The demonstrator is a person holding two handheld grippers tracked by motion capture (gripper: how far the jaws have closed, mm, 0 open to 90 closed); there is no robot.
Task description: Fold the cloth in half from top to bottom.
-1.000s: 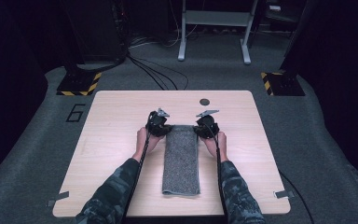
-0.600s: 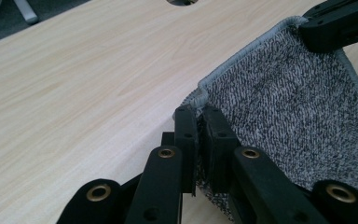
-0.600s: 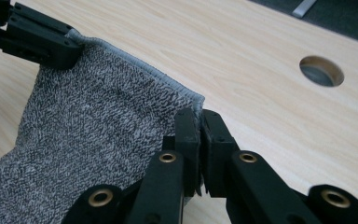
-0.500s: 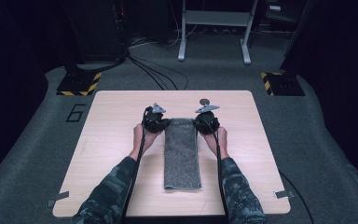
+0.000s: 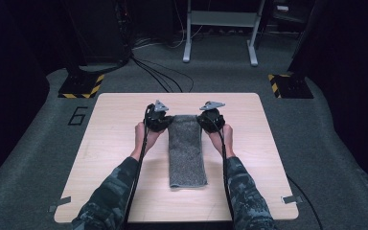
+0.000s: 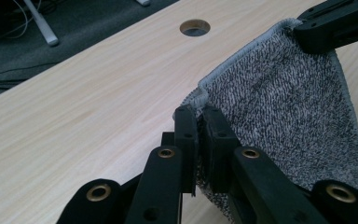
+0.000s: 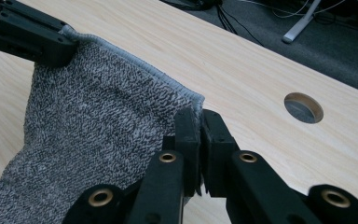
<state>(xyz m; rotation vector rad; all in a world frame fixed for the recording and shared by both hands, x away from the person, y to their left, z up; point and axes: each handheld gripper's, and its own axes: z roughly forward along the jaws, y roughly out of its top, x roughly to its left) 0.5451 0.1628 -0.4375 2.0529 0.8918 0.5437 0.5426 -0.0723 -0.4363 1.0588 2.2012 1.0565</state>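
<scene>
I am extending both forearms forward, roughly parallel, sleeves in a camouflage pattern. My left hand point(image 5: 143, 135) is gripping the left gripper point(image 5: 159, 116), its jaws pressing nearly together. My right hand point(image 5: 222, 135) is gripping the right gripper point(image 5: 210, 114), jaws likewise pinching closed. Both grippers are sitting level, well apart, cables trailing back along my arms.

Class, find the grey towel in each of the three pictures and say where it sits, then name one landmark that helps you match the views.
High view: the grey towel lies lengthwise at the table's centre, between both hands.
Left gripper view: it fills the right half, its corner pinched by the left hand-held gripper.
Right gripper view: it fills the left half, its corner pinched by the right hand-held gripper.
Shared landmark: the towel's light hemmed far edge.
</scene>
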